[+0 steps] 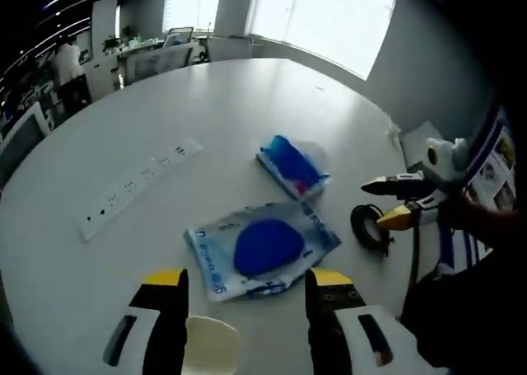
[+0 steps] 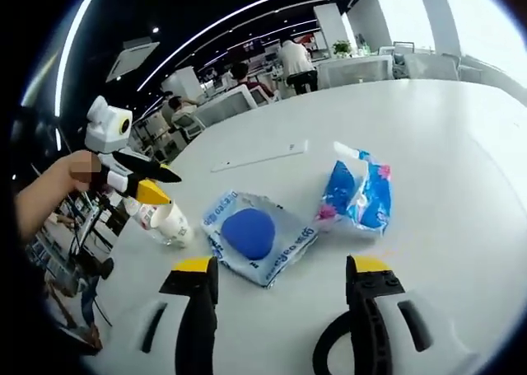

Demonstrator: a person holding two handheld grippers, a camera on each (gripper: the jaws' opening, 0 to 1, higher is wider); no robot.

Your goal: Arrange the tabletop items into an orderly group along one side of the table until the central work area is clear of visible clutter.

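Flat packet with blue disc taken as landmark. Left gripper and right gripper seen just before it, both spread wide, nothing held. Blue pouch lies beyond it; black ring beside.

Each hand-held gripper: black jaws w/ yellow tips, white body, black slot markings.

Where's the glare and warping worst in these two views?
Left gripper view: windows blow out white, their sheen washing the round white table; fisheye bends the table edge. Right gripper view: ceiling light strips curve into arcs; the blue-and-white packet stays sharp, background desks soft.
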